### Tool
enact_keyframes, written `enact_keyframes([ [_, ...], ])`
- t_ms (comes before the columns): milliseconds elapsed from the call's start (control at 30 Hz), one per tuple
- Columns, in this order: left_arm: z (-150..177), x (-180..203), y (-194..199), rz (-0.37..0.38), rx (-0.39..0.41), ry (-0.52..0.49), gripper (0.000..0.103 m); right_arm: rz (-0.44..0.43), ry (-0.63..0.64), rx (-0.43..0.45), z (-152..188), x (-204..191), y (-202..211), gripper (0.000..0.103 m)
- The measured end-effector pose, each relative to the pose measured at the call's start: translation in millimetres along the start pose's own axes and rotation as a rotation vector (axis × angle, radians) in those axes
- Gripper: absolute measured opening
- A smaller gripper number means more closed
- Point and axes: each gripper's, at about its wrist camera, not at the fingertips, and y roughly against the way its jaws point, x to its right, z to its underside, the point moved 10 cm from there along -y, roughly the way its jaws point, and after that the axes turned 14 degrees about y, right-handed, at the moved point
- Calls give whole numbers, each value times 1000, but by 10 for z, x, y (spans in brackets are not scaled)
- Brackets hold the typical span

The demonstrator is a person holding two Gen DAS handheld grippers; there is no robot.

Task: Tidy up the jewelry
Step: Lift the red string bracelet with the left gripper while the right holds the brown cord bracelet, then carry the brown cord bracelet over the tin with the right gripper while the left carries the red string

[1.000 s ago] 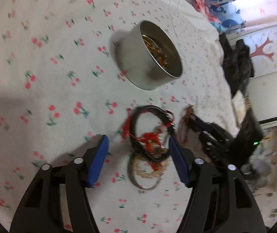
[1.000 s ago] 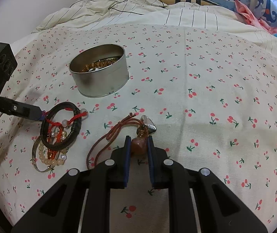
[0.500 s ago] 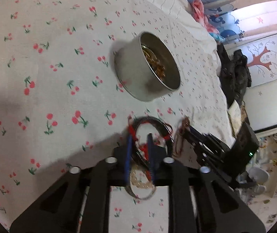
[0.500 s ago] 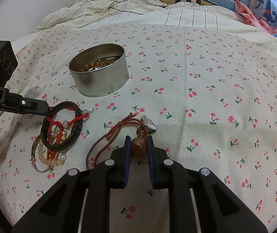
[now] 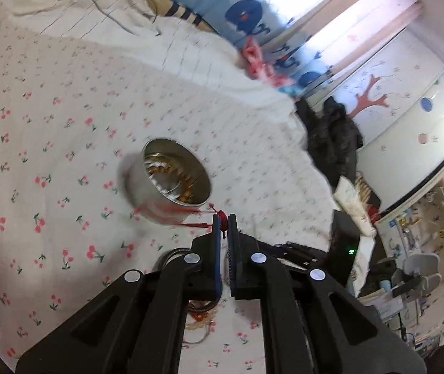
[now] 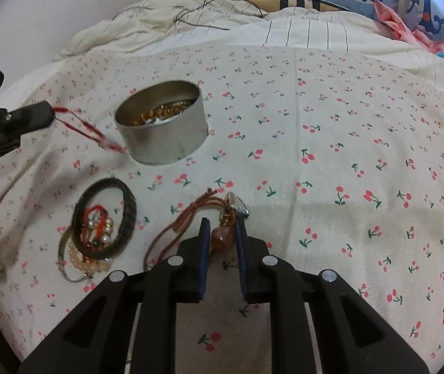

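**Red cord lifted clear of the pile**

On my left, the left gripper (image 5: 224, 225) has just closed and risen: its jaws now pinch a thin red braided cord bracelet (image 6: 88, 129), dangling beside the round silver metal tin (image 6: 162, 134), so I judge the drop comes next. The right view alone shows the remaining bracelet pile (image 6: 97, 233). My right gripper (image 6: 223, 237) hasn't moved, clamped on an amber stone pendant (image 6: 221, 239) resting on the cherry-print bedsheet (image 6: 346, 155).

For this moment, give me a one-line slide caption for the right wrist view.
Right gripper clamps an amber pendant while the left gripper lifts a red cord bracelet beside the metal tin.
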Motion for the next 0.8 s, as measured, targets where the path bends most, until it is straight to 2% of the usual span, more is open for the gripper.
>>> enact_keyframes([
  [233,-11,-15,15,-5,1,-1,3,-64,-53,45,-85,38,105,16],
  [300,-1,-1,5,-10,1,-11,3,-70,-50,33,-82,34,107,17],
  [333,-1,-8,-15,-9,0,-11,3,-66,-46,27,-73,40,100,31],
  [367,8,-6,-23,-8,-4,-11,3,-37,-40,24,-66,57,93,57],
  [400,12,-4,-28,-13,-4,-15,3,10,-27,31,-71,79,95,64],
  [433,18,-10,-31,-19,-2,-18,3,25,-16,31,-66,75,91,65],
  [500,22,-8,-39,-20,-5,-22,3,-7,13,4,-32,-12,19,65],
  [600,21,-13,-35,-25,-1,-24,3,16,52,-44,41,-62,-106,64],
  [633,25,-14,-31,-24,-1,-24,3,17,55,-49,55,-63,-123,54],
  [667,25,-14,-31,-26,-1,-25,3,4,49,-49,55,-63,-122,32],
  [700,21,-14,-27,-29,2,-27,3,-7,38,-50,56,-57,-112,19],
  [800,26,7,-34,-26,2,-29,3,-29,20,-33,48,-42,-60,16],
])
